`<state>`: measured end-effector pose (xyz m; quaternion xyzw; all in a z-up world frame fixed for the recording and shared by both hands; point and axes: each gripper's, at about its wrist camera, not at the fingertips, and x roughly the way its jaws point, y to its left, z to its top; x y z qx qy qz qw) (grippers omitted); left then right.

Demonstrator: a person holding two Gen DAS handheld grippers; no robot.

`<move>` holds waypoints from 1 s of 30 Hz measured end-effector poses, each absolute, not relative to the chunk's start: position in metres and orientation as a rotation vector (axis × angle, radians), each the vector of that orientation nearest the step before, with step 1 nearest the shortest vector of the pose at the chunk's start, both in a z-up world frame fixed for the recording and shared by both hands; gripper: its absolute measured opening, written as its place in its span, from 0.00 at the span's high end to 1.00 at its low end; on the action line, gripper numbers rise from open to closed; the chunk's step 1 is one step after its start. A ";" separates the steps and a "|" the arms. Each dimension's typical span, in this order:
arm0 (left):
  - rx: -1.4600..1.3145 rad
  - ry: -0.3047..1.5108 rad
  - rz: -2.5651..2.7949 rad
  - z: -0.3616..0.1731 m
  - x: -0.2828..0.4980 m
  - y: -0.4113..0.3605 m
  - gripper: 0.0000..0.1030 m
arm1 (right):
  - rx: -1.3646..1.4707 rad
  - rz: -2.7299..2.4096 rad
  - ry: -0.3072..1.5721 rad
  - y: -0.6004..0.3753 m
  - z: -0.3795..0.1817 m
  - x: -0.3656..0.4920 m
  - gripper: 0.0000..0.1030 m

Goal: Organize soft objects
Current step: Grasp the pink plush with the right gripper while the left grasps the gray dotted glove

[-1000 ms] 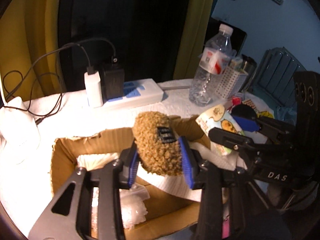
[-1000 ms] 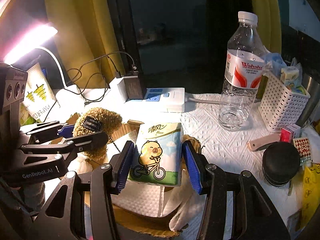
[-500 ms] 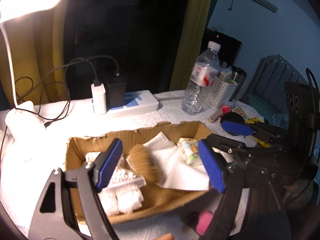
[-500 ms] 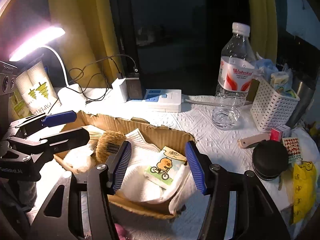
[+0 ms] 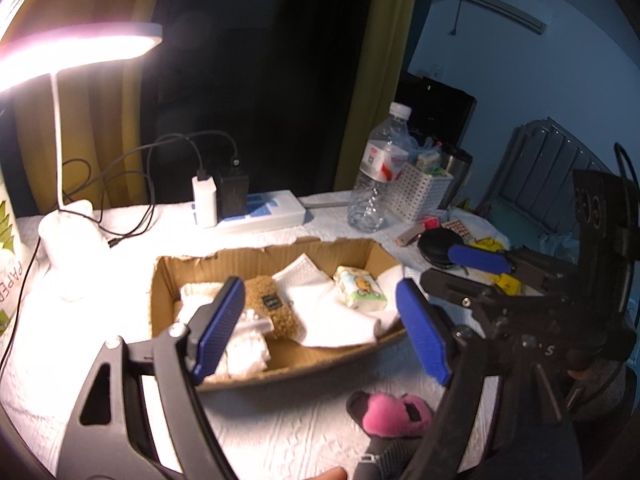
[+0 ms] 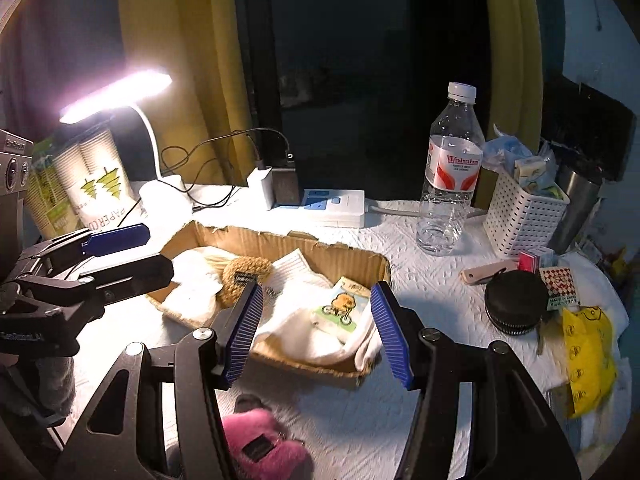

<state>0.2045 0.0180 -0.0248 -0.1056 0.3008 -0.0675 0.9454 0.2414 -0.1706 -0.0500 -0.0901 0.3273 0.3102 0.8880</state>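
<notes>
A shallow cardboard box [image 5: 256, 255] [image 6: 344, 258] sits mid-table. In it lie a brown fuzzy pouch [image 5: 272, 312] [image 6: 240, 274], white cloths [image 5: 332, 316] [image 6: 304, 320] and a tissue pack with a cartoon bear [image 5: 360, 292] [image 6: 342, 306]. A pink fuzzy pouch [image 5: 394, 414] [image 6: 260, 444] lies on the table in front of the box. My left gripper [image 5: 320, 328] is open and empty above the box's near side. My right gripper [image 6: 316, 328] is open and empty, raised over the box's right end. Each gripper shows in the other's view.
A lit desk lamp [image 5: 76, 46], a power strip with chargers [image 5: 248, 208], a water bottle [image 6: 450, 176], a white basket [image 6: 524, 220], a black round case [image 6: 516, 306], a yellow bag [image 6: 588, 356] and paper cups [image 6: 96, 184] stand around the box.
Both grippers opened, dropping the brown pouch and the tissue pack into the box, then pulled up and back. The pink pouch came into view.
</notes>
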 end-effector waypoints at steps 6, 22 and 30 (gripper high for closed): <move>-0.217 0.605 -0.133 -0.026 0.189 0.013 0.23 | -0.188 0.641 0.672 -0.178 -0.049 0.224 0.42; -0.258 0.652 -0.124 -0.075 0.152 0.012 0.23 | -0.153 0.652 0.775 -0.183 -0.099 0.190 0.42; -0.274 0.658 -0.130 -0.098 0.136 0.015 0.23 | -0.129 0.640 0.798 -0.180 -0.118 0.176 0.42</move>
